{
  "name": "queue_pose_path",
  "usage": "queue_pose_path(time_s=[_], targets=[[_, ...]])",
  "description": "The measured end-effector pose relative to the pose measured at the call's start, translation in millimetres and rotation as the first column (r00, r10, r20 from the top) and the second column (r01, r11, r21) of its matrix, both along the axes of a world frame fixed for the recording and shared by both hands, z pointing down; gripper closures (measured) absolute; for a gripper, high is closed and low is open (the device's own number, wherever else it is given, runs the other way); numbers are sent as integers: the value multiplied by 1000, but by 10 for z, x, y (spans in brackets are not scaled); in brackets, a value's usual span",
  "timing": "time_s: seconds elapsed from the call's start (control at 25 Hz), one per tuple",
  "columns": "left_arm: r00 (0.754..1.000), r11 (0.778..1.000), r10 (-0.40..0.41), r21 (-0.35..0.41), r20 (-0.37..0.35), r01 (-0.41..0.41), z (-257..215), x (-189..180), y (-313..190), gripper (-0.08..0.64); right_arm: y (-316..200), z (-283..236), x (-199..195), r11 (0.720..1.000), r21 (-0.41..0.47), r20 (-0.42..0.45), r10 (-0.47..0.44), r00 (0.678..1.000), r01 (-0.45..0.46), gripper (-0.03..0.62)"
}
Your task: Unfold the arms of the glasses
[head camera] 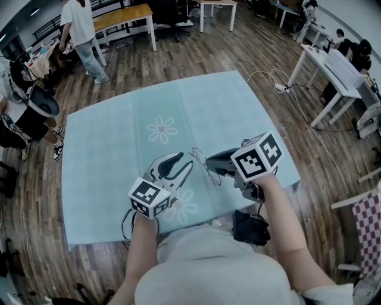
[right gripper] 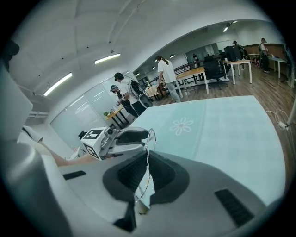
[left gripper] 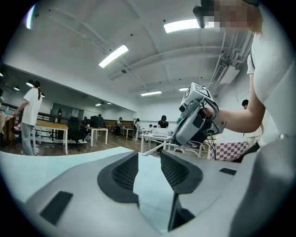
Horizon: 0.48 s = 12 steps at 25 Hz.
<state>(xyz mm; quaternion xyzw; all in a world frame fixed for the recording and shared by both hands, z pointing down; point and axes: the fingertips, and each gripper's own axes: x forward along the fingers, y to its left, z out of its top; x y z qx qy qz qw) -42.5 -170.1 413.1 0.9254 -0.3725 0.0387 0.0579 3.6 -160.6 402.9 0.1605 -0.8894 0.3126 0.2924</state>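
The thin wire-framed glasses (head camera: 201, 158) hang over the teal tablecloth (head camera: 107, 155) near its front edge. My right gripper (head camera: 209, 167) is shut on them; in the right gripper view (right gripper: 147, 162) the pads pinch the frame, and one lens ring (right gripper: 150, 139) rises above the jaws. My left gripper (head camera: 181, 162) sits just left of the glasses and points at them. Its jaws (left gripper: 149, 159) stand open with only cloth showing between the pads. From the left gripper view, the right gripper (left gripper: 185, 132) holds the glasses (left gripper: 159, 148) just beyond my pads.
The cloth bears flower prints (head camera: 162, 129). A white cable and plug strip (head camera: 277, 84) lie on the wooden floor past the table's far right corner. White desks (head camera: 333, 71) stand at right, a wooden bench (head camera: 122, 18) behind, and people (head camera: 80, 30) at left.
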Motion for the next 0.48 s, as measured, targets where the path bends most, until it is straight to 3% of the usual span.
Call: queue_pose_path(time_s=[0.2, 0.48], targets=[[995, 995, 100, -24, -6, -101, 37, 66, 72, 394, 109, -10, 4, 998, -10, -10, -69, 998, 69, 574], [969, 968, 243, -50, -52, -246, 14, 152, 211, 385, 204, 9, -4, 989, -20, -24, -147, 989, 147, 574]])
